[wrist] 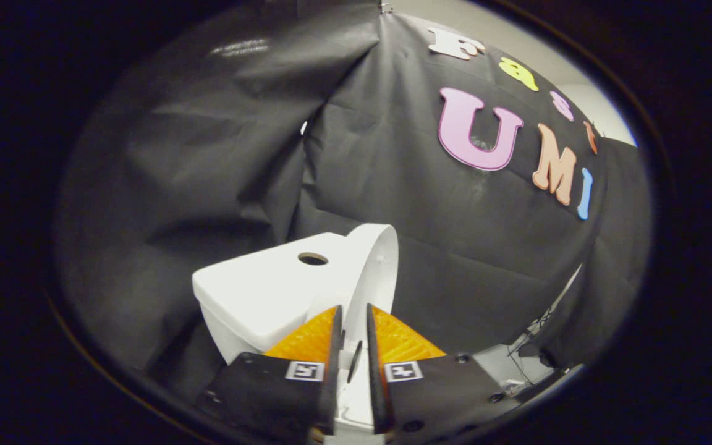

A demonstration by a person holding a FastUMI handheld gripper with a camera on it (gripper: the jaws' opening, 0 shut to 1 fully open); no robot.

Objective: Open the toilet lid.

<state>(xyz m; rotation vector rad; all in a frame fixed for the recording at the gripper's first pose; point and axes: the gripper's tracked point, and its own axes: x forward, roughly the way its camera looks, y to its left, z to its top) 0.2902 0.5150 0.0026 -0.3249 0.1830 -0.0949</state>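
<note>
So the toilet lid (376, 272) is already standing up on edge, tipped back toward the tank (269, 290), and it runs down into the gap between the gripper's two fingers. Its rim rises just ahead of the fingertips and leans close against the tank's side, though I can't tell if the two actually touch.

The gripper (353, 318) has its fingers drawn near each other with a narrow slot left between them, and the lid's edge sits right in that slot. Whether both fingers are really pressing on it is hard to say. There's white showing between them and a small dark oval thing in the gap that I can't identify. My guess is the pinch is there so the lid can be swung up and steered back without flopping, and the whole view is tilted because the hand is rolled to follow the lid's arc.

Judging by how upright the lid is, the opening looks mostly done, maybe just the last lean onto the tank left.

The tank has a round hole (313, 258) in its top, probably where a flush button would go. The bowl and seat are hidden behind the gripper body, so no idea what's down there. Behind everything hangs the black cloth wall (207, 154), with some cables (526, 355) off past its lower edge, too small to make out.
</note>
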